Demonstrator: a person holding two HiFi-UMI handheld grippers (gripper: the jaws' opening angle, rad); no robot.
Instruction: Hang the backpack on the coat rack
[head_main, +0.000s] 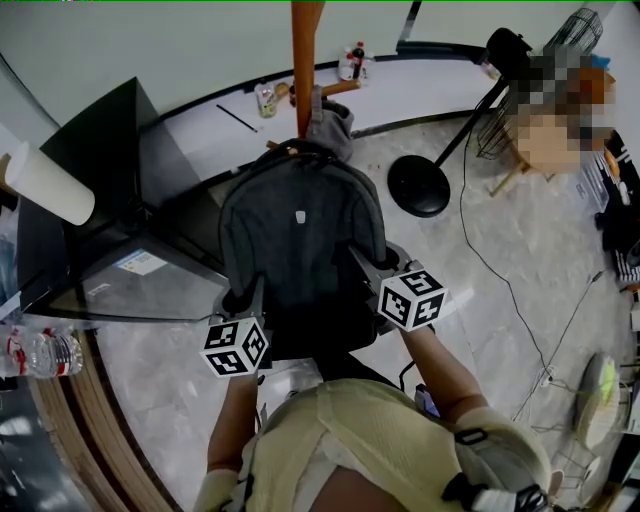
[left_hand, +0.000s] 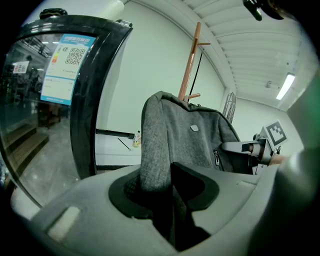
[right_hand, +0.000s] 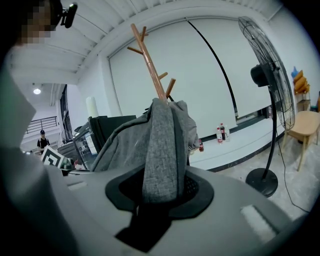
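A dark grey backpack (head_main: 300, 240) hangs in the air between both grippers, its top close to the wooden coat rack (head_main: 305, 60). My left gripper (head_main: 245, 300) is shut on the backpack's left side (left_hand: 165, 145), with grey fabric filling its jaws. On the opposite side my right gripper (head_main: 368, 268) is shut on the grey fabric (right_hand: 162, 150) too. The coat rack's pole and pegs (right_hand: 150, 60) rise just behind the bag's top, and the pole (left_hand: 190, 60) stands behind the bag in the left gripper view as well. Whether the top loop touches a peg is hidden.
A black glass-fronted cabinet (head_main: 110, 230) stands close on the left. A standing fan's round base (head_main: 418, 186) and pole are on the floor at the right, with a wooden chair (right_hand: 302, 127) beyond. Bottles (head_main: 356, 62) sit on the white ledge behind the rack.
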